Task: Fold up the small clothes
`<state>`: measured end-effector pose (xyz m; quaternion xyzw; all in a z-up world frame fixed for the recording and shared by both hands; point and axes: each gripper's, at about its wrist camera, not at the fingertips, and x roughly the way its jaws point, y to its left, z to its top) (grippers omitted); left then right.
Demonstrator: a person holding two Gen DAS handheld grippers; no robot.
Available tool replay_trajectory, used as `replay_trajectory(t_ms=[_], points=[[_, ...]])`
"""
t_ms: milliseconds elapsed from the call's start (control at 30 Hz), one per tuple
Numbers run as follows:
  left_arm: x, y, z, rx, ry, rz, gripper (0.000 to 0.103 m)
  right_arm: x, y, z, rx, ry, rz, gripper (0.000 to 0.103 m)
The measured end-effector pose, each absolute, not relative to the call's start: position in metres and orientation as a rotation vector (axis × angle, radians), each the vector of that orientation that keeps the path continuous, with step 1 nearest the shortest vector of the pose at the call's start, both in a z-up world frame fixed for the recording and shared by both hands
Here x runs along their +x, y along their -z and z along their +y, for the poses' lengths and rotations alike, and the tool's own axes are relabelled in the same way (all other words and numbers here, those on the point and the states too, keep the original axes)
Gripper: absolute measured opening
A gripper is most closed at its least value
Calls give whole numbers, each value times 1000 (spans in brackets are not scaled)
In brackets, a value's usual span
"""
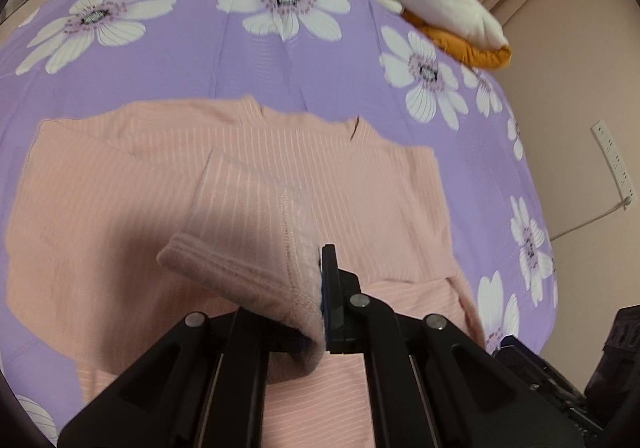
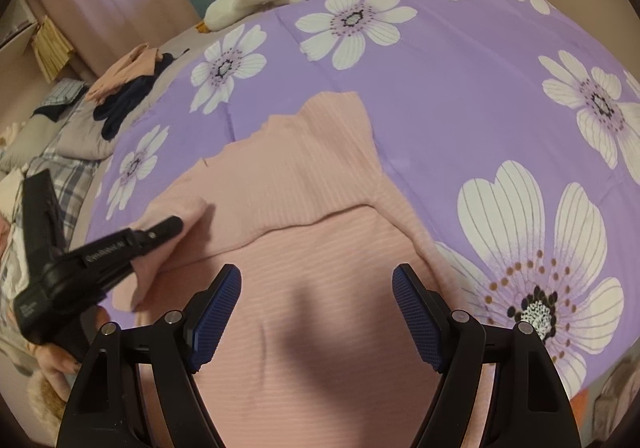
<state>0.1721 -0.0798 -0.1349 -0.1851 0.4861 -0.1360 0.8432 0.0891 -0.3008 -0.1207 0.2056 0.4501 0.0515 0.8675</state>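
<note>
On the purple floral bedspread [image 1: 192,60], my left gripper [image 1: 320,288] clamps the pink top's [image 1: 120,188] sleeve cuff [image 1: 240,264], the sleeve running toward the neckline; my right gripper [image 2: 316,312] hovers agape above the top.

left gripper [image 1: 320,288] clamping pink sleeve cuff [image 1: 248,264], purple floral bedspread [image 1: 200,60]

Both wrist views look steeply down, close over the pink ribbed top [image 1: 280,168] [image 2: 320,208]; both share it.
</note>
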Motion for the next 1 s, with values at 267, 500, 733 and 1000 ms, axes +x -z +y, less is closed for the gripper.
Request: replay_trajectory(t_ms=[267, 500, 733, 1000], points=[[175, 161, -91, -354, 258, 1090, 3, 87, 129, -310, 446, -96, 959, 78], [172, 155, -91, -353, 306, 1099, 39, 88, 135, -310, 438, -92, 981, 78], [135, 104, -59, -317, 339, 949, 80, 91, 136, -304, 409, -101, 987, 78], [103, 93, 31, -397, 136, 919, 78, 108, 123, -264, 272, -151, 974, 78]])
